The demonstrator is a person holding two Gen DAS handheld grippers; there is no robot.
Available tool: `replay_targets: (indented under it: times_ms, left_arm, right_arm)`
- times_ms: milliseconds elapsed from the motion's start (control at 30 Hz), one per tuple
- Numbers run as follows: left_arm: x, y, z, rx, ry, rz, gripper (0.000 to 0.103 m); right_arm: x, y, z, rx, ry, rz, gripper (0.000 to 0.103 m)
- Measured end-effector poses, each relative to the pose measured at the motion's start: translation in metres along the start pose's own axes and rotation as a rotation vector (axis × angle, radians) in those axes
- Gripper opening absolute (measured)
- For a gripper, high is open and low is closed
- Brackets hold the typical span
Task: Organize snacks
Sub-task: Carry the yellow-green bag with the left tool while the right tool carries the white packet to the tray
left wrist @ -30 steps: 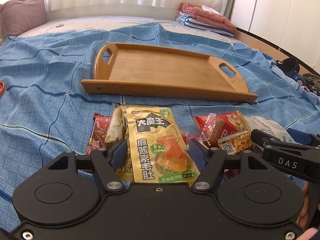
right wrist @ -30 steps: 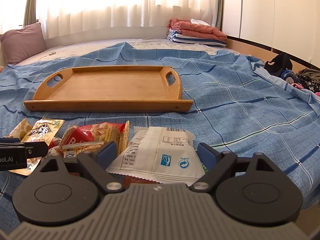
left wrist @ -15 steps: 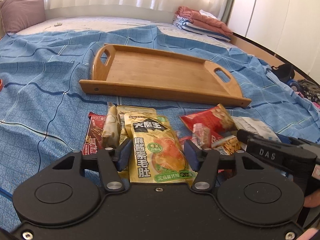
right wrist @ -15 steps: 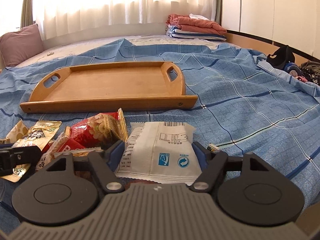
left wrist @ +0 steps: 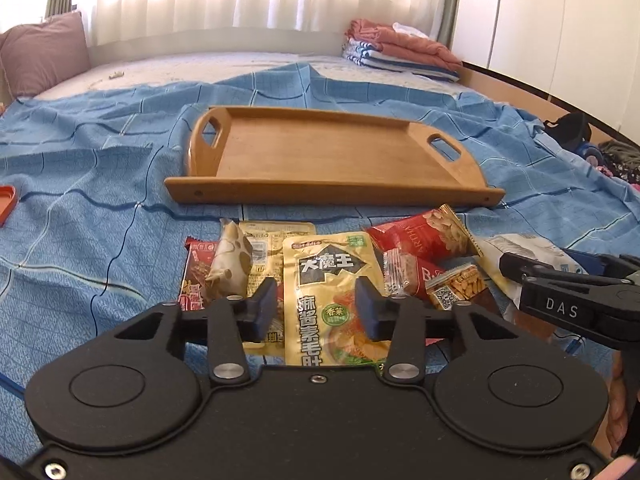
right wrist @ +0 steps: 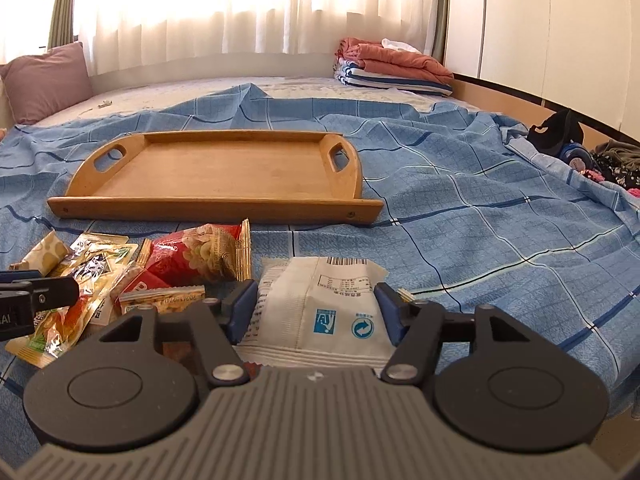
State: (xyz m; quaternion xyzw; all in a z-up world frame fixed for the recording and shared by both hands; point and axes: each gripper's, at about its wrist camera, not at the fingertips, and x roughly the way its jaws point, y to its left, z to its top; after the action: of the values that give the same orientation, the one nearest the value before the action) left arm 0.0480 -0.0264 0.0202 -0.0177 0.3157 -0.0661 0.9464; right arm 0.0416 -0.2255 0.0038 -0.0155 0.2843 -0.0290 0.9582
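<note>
A: Landmark is taken as the wooden tray. What is seen of the snacks?

B: All are piled on the blue checked sheet just in front of the tray's near rail; nothing is seen inside the tray. A yellow pouch with green label is laid nearest the camera, a cream cow-print packet and a dark red bar wrapper are seen to its left, a red peanut bag to its right, closer to the tray's right end.

A: Left gripper?

B: Jaws are being closed, log-confirmed. The yellow pouch is framed between the blue pads; the pads are seen at its edges, pouch bulged between them, so it is read as gripped, though contact is hard to confirm fully.

A: Right gripper?

B: A white packet with barcode is held between its pads, both side edges pressed, jaws part-way closed and steady. It is placed in front of the tray's right end, off the tray. In the left view the same gripper is seen at the right, marked DAS.

A: Anything else tagged?

B: In the right view the red peanut bag is propped just left of the white packet, below the tray's near rail. Folded bedding is noted well behind the tray, a mauve pillow far back left of it. An orange item is cut off at the edge, well left of the tray; cannot be identified.
</note>
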Motion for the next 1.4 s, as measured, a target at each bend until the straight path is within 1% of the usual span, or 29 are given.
replay_targets:
  times_ms: [33,67,100,133,200,233,300,333,367,400,467,600,867,1033,1267,1400]
  left_arm:
    - [0.002,-0.002,0.0,0.008,-0.001,0.001,0.06]
    - [0.004,-0.004,0.0,0.012,0.002,0.0,0.074]
    - [0.006,-0.006,-0.001,0.014,0.009,-0.002,0.08]
    - [0.01,-0.008,-0.002,0.018,0.018,-0.011,0.083]
    - [0.014,-0.011,-0.006,0.019,0.007,-0.026,0.085]
    - [0.016,-0.013,-0.007,0.025,0.003,-0.025,0.085]
    - [0.015,-0.016,-0.007,0.039,0.003,-0.032,0.071]
    - [0.012,-0.016,-0.006,0.028,-0.004,-0.035,0.06]
    - [0.009,-0.015,-0.004,0.011,0.005,-0.056,0.053]
    - [0.007,-0.015,-0.003,0.001,0.016,-0.068,0.053]
    - [0.0,-0.015,-0.003,0.01,0.011,-0.077,0.052]
    - [-0.012,-0.016,-0.003,0.036,-0.018,-0.063,0.052]
    - [-0.031,-0.014,0.007,0.038,-0.06,-0.05,0.052]
    - [-0.038,-0.009,0.017,0.004,-0.06,-0.073,0.052]
    - [-0.047,-0.002,0.033,-0.01,-0.093,-0.075,0.052]
    - [-0.047,0.002,0.04,-0.017,-0.097,-0.07,0.052]
  right_arm:
    - [-0.001,0.001,-0.001,-0.008,-0.007,-0.002,0.067]
    - [-0.001,0.002,-0.002,-0.017,-0.012,-0.003,0.068]
    - [0.0,0.002,-0.003,-0.022,-0.016,-0.007,0.07]
    - [0.001,0.003,-0.003,-0.024,-0.018,-0.01,0.074]
    - [0.003,0.003,-0.002,-0.021,-0.017,-0.012,0.077]
    - [0.005,0.003,-0.001,-0.019,-0.016,-0.013,0.077]
    - [0.009,0.003,-0.001,-0.019,-0.015,-0.014,0.076]
    - [0.011,0.004,0.0,-0.023,-0.014,-0.01,0.071]
    - [0.013,0.004,-0.001,-0.026,-0.01,-0.002,0.068]
    - [0.014,0.005,0.0,-0.022,-0.008,0.001,0.066]
    - [0.012,0.003,0.001,-0.001,-0.002,0.008,0.065]
    - [0.005,-0.001,0.003,0.041,-0.001,0.04,0.064]
    - [-0.01,-0.007,0.011,0.054,-0.029,0.048,0.064]
    - [-0.019,-0.01,0.02,0.061,-0.047,0.055,0.064]
    - [-0.025,-0.019,0.029,0.093,-0.055,0.065,0.064]
    - [-0.028,-0.024,0.033,0.108,-0.057,0.067,0.064]
